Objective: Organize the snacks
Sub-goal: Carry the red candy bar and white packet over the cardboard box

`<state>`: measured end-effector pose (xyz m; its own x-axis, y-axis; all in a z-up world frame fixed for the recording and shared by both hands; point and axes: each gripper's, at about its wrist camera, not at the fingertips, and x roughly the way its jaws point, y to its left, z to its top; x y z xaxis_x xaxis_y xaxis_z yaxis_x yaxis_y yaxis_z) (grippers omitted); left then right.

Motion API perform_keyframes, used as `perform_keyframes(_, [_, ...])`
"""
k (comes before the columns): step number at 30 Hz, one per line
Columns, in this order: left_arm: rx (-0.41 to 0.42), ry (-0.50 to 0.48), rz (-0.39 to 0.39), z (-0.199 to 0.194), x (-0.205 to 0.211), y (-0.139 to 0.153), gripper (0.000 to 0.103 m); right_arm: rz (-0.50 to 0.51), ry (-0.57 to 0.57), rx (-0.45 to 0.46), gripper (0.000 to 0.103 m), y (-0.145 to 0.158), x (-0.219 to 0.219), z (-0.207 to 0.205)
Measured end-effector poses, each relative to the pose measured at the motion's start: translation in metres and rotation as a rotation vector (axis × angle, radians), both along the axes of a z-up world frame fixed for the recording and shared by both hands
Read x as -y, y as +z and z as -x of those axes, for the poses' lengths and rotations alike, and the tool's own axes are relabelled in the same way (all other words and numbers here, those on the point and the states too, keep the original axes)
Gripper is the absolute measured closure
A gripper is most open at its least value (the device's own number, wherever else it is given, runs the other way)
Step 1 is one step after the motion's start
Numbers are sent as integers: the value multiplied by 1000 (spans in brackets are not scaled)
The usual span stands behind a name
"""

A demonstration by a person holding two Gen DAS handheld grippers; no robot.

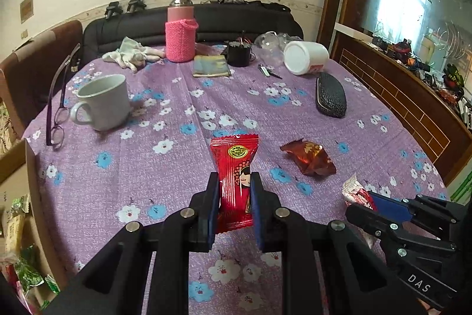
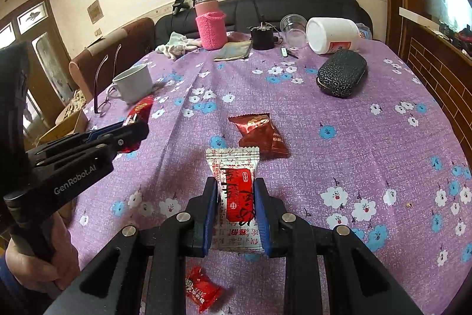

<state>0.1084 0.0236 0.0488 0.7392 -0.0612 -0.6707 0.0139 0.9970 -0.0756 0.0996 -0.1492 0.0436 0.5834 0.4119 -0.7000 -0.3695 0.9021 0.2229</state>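
My left gripper [image 1: 235,179] is shut on a bright red snack packet [image 1: 235,167] with a gold round logo, held above the purple floral tablecloth [image 1: 177,161]. My right gripper [image 2: 235,185] is shut on a white and red snack packet [image 2: 234,182], also held above the cloth. Each gripper shows in the other view: the right one [image 1: 365,201] at the right, the left one [image 2: 135,126] at the left. A dark red foil packet [image 1: 308,157] [image 2: 259,132] lies on the cloth ahead. A small red packet [image 2: 202,290] lies below my right gripper.
A white mug [image 1: 103,102], glasses [image 1: 56,120], a pink knitted bottle [image 1: 180,31], a tipped white jar [image 1: 305,56], a black glasses case [image 1: 330,93], a small cloth pouch [image 1: 211,65] and a black cup [image 1: 239,52] stand on the table. A wooden cabinet [image 1: 413,96] is at right.
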Motion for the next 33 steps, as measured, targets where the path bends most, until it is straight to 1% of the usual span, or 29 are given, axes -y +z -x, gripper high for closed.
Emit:
perform_keyframes(5, [36,19,-20,5,1,11,84,-13,5,2,77,0,-1,-1])
perform_keyframes(11, [53,33,13,26,-3,26,84,-30,2,-6,77,-1,0,-2])
perform_keyframes(14, [43,41,27,41,-6,25,84,-44,5,-6,77,1,1,0])
perform_keyframes(19, [40,72,50,60,-16,25,84,-39,15,12,77,4,-2,5])
perform_keyframes(26, [85,137,49,99,-49,43,84,-31,38,31,77,8,-10,12])
perform_keyframes(29, [94,178,55,116,-73,49,84,-53,49,19,77,9,-17,14])
perform_keyframes(33, [93,246,66,133,-109,50,84,-121,78,-15,76,15,-30,22])
